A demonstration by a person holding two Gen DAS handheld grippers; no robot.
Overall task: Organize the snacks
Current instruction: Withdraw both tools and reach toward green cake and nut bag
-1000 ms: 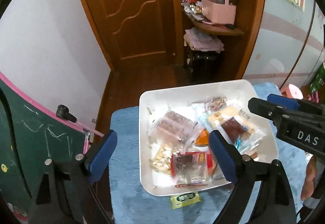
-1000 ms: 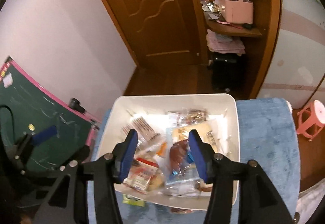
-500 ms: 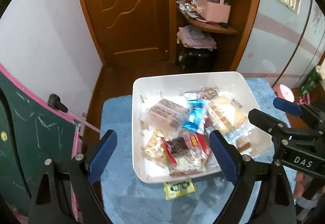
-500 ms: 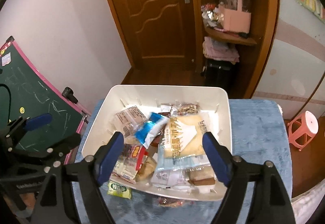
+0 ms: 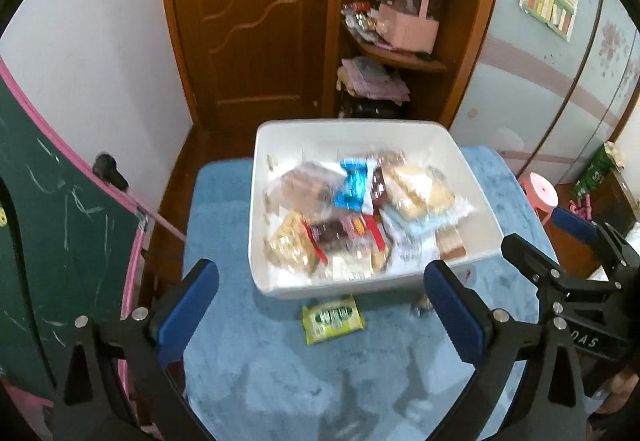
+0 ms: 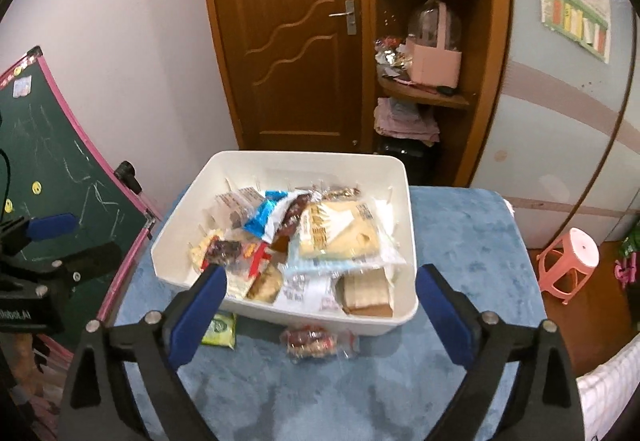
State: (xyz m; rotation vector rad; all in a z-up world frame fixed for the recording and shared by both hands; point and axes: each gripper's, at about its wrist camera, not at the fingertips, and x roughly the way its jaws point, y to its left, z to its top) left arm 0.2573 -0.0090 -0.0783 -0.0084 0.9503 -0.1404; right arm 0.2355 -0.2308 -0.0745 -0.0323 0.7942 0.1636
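Observation:
A white bin (image 5: 360,133) (image 6: 304,157) full of wrapped snacks stands on a blue cloth-covered table (image 5: 280,381). On top of the pile lie a blue packet (image 6: 266,217) and a large yellow cracker pack (image 6: 340,233). Two packets lie on the cloth outside the bin's near wall: a green one (image 5: 333,318) (image 6: 219,329) and a clear one with red contents (image 6: 316,341). My left gripper (image 5: 318,277) hovers above the green packet, its jaws opening, with nothing between them. My right gripper (image 6: 320,277) hangs over the red packet, its jaws also opening and empty.
A green chalkboard with a pink frame (image 5: 60,241) leans close to the table's left edge. A pink stool (image 6: 568,261) stands on the floor at the right. Behind the bin are a wooden door (image 5: 248,21) and corner shelves with a pink bag (image 5: 408,29).
Both grippers have drawn back from above the bin toward the table's near side. The right jaws have spread from narrow to wide. The snacks in the bin have shifted.

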